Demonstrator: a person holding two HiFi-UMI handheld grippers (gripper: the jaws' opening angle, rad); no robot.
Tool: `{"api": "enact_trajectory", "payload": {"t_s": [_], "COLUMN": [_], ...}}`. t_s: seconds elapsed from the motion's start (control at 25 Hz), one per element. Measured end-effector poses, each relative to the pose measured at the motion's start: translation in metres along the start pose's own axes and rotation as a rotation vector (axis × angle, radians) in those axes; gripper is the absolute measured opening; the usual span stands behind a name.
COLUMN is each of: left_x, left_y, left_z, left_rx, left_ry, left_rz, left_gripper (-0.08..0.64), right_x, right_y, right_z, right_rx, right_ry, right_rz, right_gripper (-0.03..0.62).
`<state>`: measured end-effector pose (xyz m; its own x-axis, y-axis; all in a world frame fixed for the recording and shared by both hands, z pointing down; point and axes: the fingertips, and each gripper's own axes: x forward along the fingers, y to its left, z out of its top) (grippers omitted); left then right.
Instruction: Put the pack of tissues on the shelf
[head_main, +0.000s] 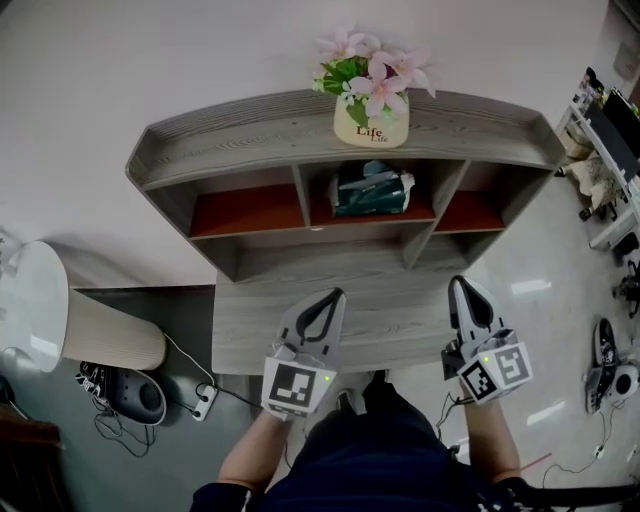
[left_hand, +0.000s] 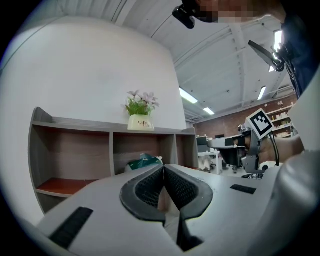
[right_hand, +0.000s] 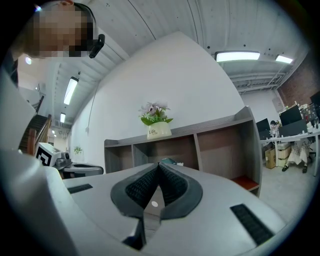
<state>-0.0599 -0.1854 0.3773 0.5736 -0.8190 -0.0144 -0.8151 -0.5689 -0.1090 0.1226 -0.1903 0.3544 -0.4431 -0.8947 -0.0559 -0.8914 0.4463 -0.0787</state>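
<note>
Since lying already in the middle bay of the shelf (head_main: 250, 135), needs no grip: look for the tissues (head_main: 372, 190) there, on the red-brown floor, straight below the flowerpot (head_main: 371, 122) on the top board. Rests loose and slightly crumpled, touched by neither gripper. Seems set well inside the bay, probably so as not to slip off the front edge.

Finds the left gripper (head_main: 330, 297) above the desk (head_main: 400, 300), well apart from the shelf, jaws pressed together on nothing. Bears this out in the left gripper view: ribbed pads (left_hand: 150, 187) meeting at the tips, with the tissues visible beyond and apart. Likewise for the right gripper (head_main: 462, 285): jaws together, empty, held beside the left at about the same height over the desk, pointing at the shelf.

Reads as task finished, or all but. Closed and clear of the shelf most likely for want of anything left to carry, and to avoid knocking the tissues or the flowerpot. Calls for no further move toward the bay; at most, worth checking for overhang at the bay's front edge, hard to judge from these views.
</note>
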Motion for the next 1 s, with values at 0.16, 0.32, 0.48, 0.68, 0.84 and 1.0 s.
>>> {"api": "enact_trajectory", "payload": {"t_s": [0.16, 0.32, 0.48, 0.68, 0.84, 1.0], "left_x": [0.000, 0.001, 0.001, 0.003, 0.005, 0.007], "left_y": [-0.004, -0.007, -0.009, -0.011, -0.011, -0.009], "left_z": [0.000, 0.002, 0.004, 0.006, 0.006, 0.007], "left_rx": [0.005, 0.017, 0.017, 0.027, 0.030, 0.028], "left_ry": [0.004, -0.001, -0.003, 0.004, 0.006, 0.005], "left_rz": [-0.010, -0.019, -0.020, -0.026, -0.024, -0.019], "left_gripper": [0.017, 0.015, 0.017, 0.015, 0.016, 0.016], "right_x": [-0.005, -0.008, -0.010, -0.009, -0.008, -0.006], "right_y": [0.001, 0.000, 0.000, -0.001, -0.002, -0.003], "right_z": [0.002, 0.005, 0.007, 0.007, 0.007, 0.006], "right_rx": [0.000, -0.004, -0.005, -0.005, -0.004, -0.001], "right_ry": [-0.006, -0.015, -0.018, -0.019, -0.018, -0.016], "right_rz": [0.002, 0.003, 0.003, 0.009, 0.014, 0.018], "right_gripper": [0.005, 0.005, 0.005, 0.005, 0.005, 0.005]}}
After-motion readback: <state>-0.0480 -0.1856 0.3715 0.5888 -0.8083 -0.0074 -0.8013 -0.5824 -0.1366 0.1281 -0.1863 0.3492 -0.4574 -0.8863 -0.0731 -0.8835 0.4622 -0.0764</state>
